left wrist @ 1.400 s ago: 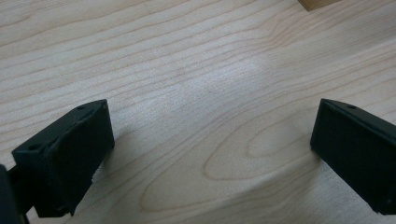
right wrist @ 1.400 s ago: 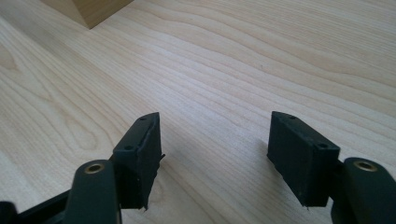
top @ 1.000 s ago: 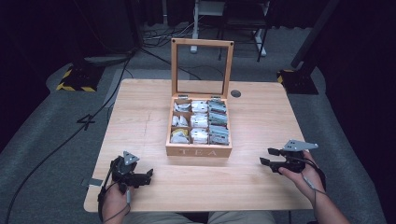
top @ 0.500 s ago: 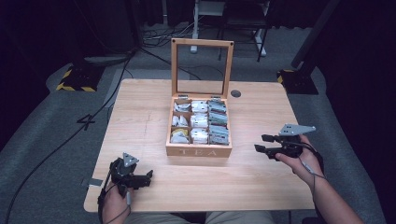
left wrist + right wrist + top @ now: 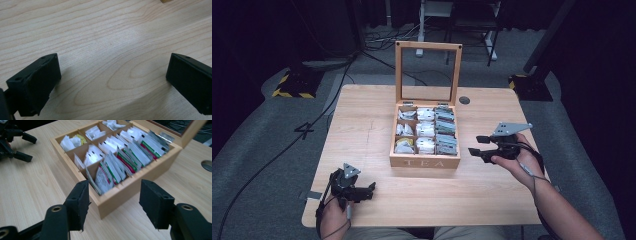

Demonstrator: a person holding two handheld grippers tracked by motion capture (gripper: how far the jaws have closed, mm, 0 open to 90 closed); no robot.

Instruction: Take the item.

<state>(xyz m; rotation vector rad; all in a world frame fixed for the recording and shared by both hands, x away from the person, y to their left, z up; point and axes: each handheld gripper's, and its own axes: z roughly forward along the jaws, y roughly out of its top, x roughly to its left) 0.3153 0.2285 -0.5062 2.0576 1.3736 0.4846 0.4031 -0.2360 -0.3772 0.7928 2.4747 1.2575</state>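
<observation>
- Counter [image 5: 377,120]: light wooden top with a round cable hole [image 5: 464,100] near its far edge.
- Tea box [image 5: 425,161]: wooden box standing at the middle of the counter, with the word "TEA" on the wall facing the person. It is divided into compartments in three columns.
- Lid [image 5: 428,72]: a wooden frame with a clear pane, hinged at the far wall and standing upright, fully open.
- Tea bags [image 5: 117,162]: paper sachets stand on edge in the compartments. In the right gripper view, the nearest column holds a packed row of white sachets with red and green print. One sachet in a corner compartment is yellow [image 5: 79,139].
- Right gripper [image 5: 479,146]: held in the right hand [image 5: 512,159] above the counter, just beside the right wall of the box and pointing toward it. The jaws are released, spread apart, with nothing between them. In the right gripper view they frame the near corner of the box; they do not touch it.
- Left gripper [image 5: 369,190]: held in the left hand [image 5: 334,215] at the near left part of the counter, well apart from the box. In the left gripper view the jaws are spread wide over bare wood, grasping nothing.
</observation>
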